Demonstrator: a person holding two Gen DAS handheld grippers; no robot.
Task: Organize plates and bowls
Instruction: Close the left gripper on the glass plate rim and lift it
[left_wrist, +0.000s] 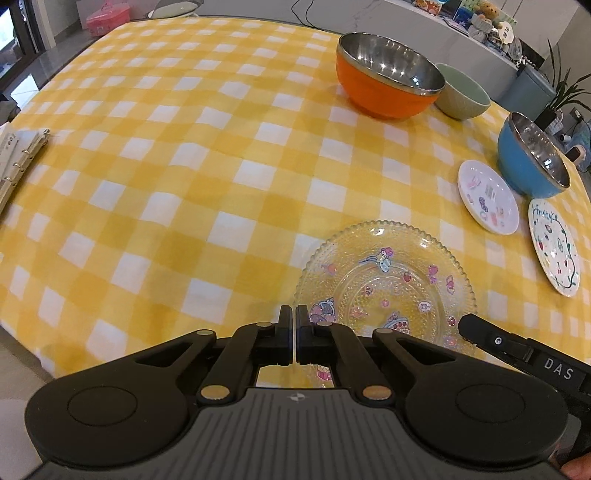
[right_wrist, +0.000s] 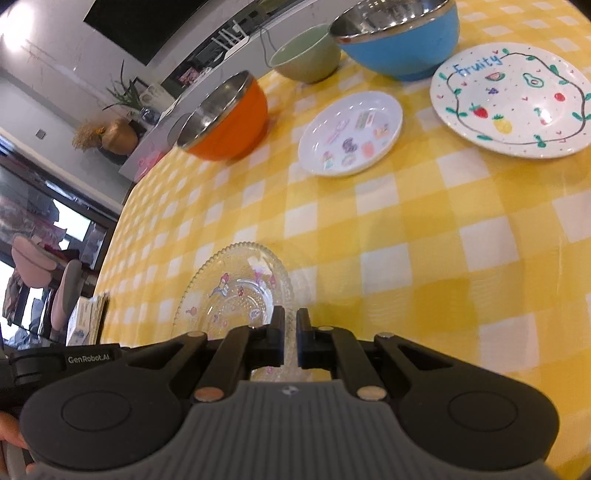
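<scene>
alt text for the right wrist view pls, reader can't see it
The right gripper is nearly shut on the rim of a clear glass plate on a yellow checked tablecloth. Beyond it lie a small white plate and a fruit-patterned plate. Behind them stand an orange bowl, a green bowl and a blue bowl.

Nearest you: glass plate (left_wrist: 386, 280) on the worktop (left_wrist: 184, 166)
Right of it: two small plates (left_wrist: 487, 201), side by side
Behind those: three bowls (left_wrist: 388, 75)
Far left: binder (left_wrist: 18, 155)
</scene>
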